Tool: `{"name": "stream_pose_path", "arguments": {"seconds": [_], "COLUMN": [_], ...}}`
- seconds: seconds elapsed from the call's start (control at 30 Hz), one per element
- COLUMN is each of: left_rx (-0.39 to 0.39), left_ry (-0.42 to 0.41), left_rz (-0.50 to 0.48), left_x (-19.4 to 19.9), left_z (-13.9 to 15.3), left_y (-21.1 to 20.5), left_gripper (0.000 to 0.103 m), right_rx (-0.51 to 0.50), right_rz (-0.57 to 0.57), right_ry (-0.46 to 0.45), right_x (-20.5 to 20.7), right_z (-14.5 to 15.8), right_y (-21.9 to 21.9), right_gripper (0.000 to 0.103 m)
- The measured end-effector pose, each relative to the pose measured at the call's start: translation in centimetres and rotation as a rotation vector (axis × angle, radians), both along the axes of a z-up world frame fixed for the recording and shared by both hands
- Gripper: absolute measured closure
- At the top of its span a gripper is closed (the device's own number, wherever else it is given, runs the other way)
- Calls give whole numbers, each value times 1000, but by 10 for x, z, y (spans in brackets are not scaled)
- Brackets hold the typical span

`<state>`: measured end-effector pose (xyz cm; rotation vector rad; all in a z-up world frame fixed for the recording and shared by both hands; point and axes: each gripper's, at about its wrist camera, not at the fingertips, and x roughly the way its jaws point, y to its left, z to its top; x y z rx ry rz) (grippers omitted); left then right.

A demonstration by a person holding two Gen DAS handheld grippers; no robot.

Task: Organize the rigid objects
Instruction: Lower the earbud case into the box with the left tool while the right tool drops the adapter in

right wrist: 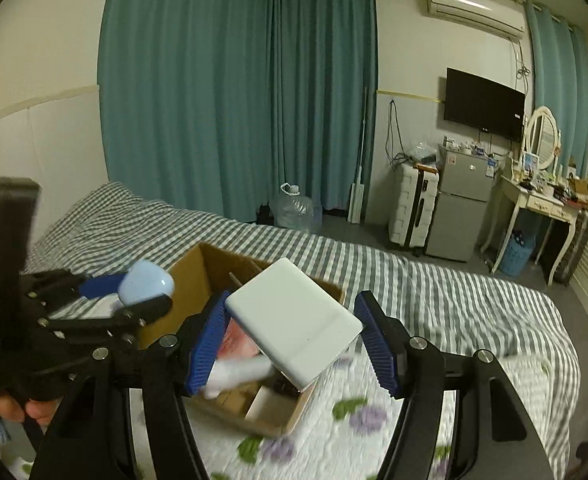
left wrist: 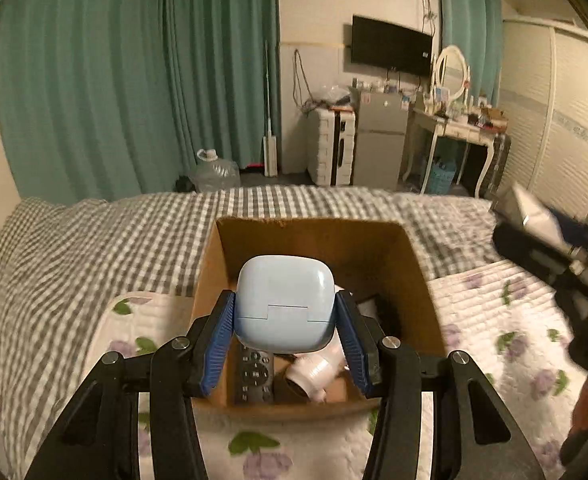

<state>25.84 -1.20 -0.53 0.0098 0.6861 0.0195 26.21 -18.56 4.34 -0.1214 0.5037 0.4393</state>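
— Grip check? 
— Left hand-held gripper (left wrist: 283,326) clamps the blue case (left wrist: 283,304); right hand-held gripper (right wrist: 294,336) pinches the white slab (right wrist: 294,320) by corners, both above the cardboard box (left wrist: 414,264) on the bed (left wrist: 93,232).
— Risk? 
— Slab could twist loose, missing it.

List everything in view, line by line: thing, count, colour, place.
earbud case: one, pale blue, clamped in left tool above the box
flat rectangular device: one, white, clamped in right tool
cardboard box: one, brown, open on the bed
remote control: one, black, inside box
bed: one, grey-checked cover, floral quilt
curtains: teal, far wall
television: one, black, wall-mounted
left tool: blue pads
right tool: blue pads
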Motion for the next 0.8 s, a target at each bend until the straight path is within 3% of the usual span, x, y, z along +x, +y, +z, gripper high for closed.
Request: {"name": "stream_pose_path", "arguments": {"seconds": [0.2,0.37,0.47,0.6,0.67,0.8], "left_rx": [-31,5,4,-71,-25,17], "left_ry": [90,116,126,105,62,30], "left_rz": [-23,-54,-24,-27,-3,5], "left_x": [39,45,45,36,28,25], "left_z": [-55,-78,-77,-64,-52,-37], "left_y": [6,0,4,12,12,14], "left_gripper": [52,50,50,46,41,41], "right_rx": [-27,-37,-43,-46,-46,-69], "right_rz": [0,0,1,-9,-13,-9], "right_ry": [98,136,126,126,132,128], "right_x": [41,53,51,47,49,61], "right_z": [-54,-70,-69,-68,-67,-67], "right_y": [4,6,8,7,8,13], "right_gripper": [39,39,39,39,39,39]}}
